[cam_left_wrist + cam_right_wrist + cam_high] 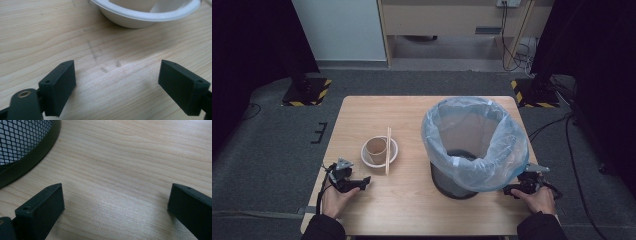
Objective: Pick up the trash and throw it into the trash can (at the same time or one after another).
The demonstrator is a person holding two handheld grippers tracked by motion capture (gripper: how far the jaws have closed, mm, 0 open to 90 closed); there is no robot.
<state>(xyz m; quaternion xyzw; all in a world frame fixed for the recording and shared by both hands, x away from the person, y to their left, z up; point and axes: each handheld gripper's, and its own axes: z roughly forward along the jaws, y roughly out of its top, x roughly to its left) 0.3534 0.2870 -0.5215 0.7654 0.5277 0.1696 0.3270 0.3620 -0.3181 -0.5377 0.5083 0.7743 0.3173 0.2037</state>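
left gripper (362, 183) resting jaws apart, empty | white bowl (393, 156) sitting at its 1 o'clock | right gripper (510, 190) lying jaws apart, empty, at mesh bin's (447, 186) 4 o'clock | surface (412, 210)

A wooden desk (412, 200) fills the middle of the frame; left of centre a white bowl (367, 159) holds a brown paper cup (376, 148), with chopsticks (388, 150) lying across its rim; right of centre stands a black mesh bin (447, 182) lined with a pale blue bag (477, 145); the left hand-held gripper (364, 182) rests at lower left, near the bowl; the right hand-held gripper (508, 190) sits at lower right, just beside the bin.
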